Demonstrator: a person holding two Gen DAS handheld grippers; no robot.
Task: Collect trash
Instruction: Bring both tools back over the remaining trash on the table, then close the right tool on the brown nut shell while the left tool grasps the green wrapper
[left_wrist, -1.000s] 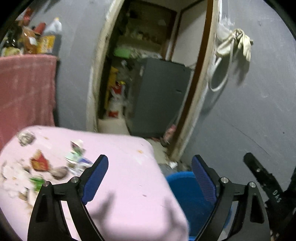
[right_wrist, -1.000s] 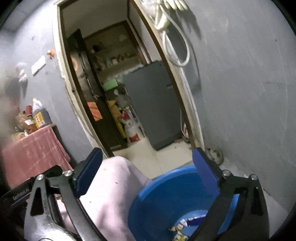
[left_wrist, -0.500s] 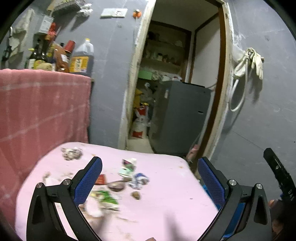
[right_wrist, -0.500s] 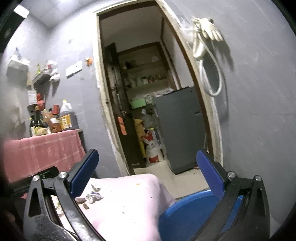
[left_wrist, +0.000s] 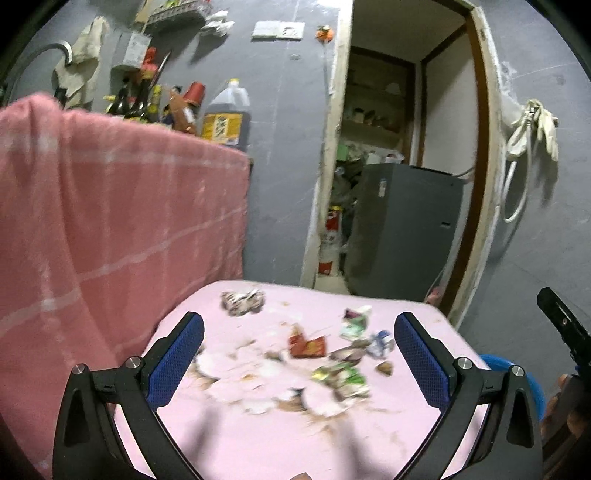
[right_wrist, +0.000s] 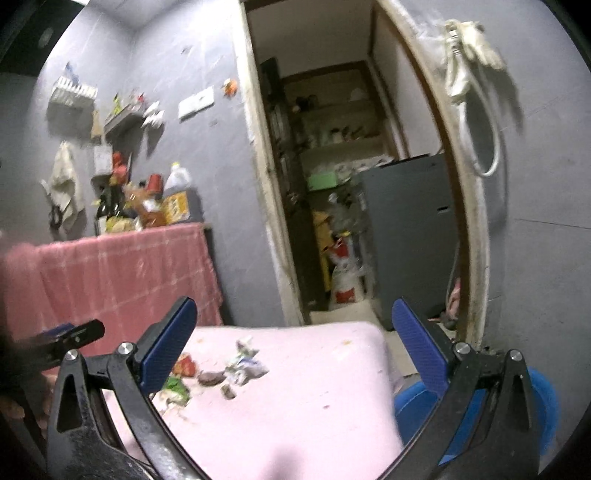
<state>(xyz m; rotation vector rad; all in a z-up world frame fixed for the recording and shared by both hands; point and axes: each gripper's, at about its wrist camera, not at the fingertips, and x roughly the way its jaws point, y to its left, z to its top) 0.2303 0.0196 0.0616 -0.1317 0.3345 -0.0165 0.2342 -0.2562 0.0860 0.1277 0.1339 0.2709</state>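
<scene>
Scraps of trash lie scattered on a pink-covered table (left_wrist: 258, 443): a red wrapper (left_wrist: 306, 345), a green wrapper (left_wrist: 341, 376), a crumpled grey wad (left_wrist: 242, 301) and a white-blue wrapper (right_wrist: 245, 363). My left gripper (left_wrist: 299, 363) hangs open just above the pile, nothing between its blue pads. My right gripper (right_wrist: 295, 349) is open too, empty, over the table's right half (right_wrist: 314, 387). A blue tub (right_wrist: 543, 410) sits low beside the table's right edge; only its rim (left_wrist: 495, 360) shows in the left wrist view.
A pink cloth (left_wrist: 110, 221) drapes a counter on the left, with bottles (left_wrist: 225, 114) on top. Behind the table a doorway opens onto a grey cabinet (left_wrist: 402, 229) and clutter. Gloves and a hose (left_wrist: 532, 125) hang on the right wall.
Both grippers swung left, away from the blue tub and over the table. The trash pile now lies between the left gripper's jaws, which have spread a little wider.
</scene>
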